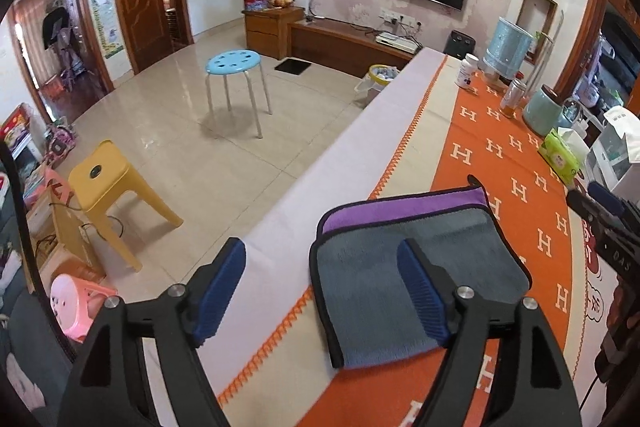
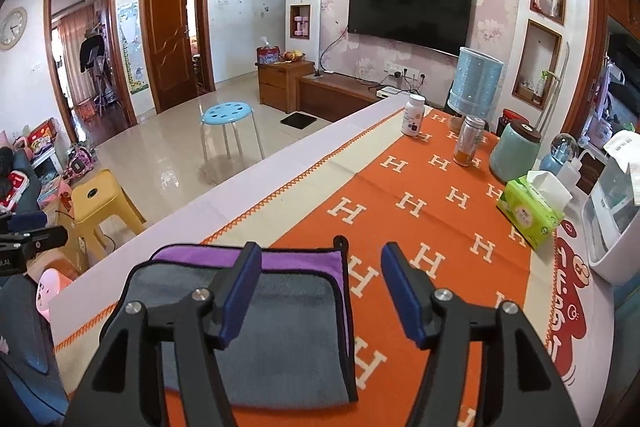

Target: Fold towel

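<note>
towel (image 1: 420, 267) folded, near table (image 1: 400, 131) left edge | left gripper (image 1: 324, 287), right gripper (image 2: 320, 291): fingers wide apart, empty | square offset purple edge before pressing flat

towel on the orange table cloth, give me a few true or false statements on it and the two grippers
1. The towel lies folded, a grey layer on top and a purple strip showing along its far edge. True.
2. The left gripper is shut on a towel corner. False: its jaws stand open and hold nothing.
3. The right gripper is open, one finger over the towel and the other over the orange cloth. True.
4. The towel hangs over the table's edge. False: it lies flat on the cloth, wholly on the table.
5. The green tissue pack sits on the towel. False: it stands apart, farther along the table near the white box.
</note>
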Demonstrator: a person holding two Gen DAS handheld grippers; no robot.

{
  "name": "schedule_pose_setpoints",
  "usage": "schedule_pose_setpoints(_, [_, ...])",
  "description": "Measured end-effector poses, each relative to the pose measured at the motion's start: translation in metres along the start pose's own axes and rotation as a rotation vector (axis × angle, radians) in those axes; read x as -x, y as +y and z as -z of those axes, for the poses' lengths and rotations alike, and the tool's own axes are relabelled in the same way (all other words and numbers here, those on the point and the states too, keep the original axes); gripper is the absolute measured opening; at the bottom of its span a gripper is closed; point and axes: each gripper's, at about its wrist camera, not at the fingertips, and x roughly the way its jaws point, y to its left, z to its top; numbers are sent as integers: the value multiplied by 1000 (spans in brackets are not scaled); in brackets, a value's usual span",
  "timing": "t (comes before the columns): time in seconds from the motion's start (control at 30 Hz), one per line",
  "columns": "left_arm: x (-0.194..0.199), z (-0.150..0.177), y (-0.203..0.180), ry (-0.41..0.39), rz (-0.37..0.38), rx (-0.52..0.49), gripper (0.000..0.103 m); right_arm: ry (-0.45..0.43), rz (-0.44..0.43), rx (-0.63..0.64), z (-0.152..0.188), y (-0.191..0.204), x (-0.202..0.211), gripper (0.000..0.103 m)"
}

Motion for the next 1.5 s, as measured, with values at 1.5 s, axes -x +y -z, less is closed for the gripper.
schedule_pose_setpoints(1.5, [54,106,-31,236,187,-401,80,278,147,-415,156,57,146,95])
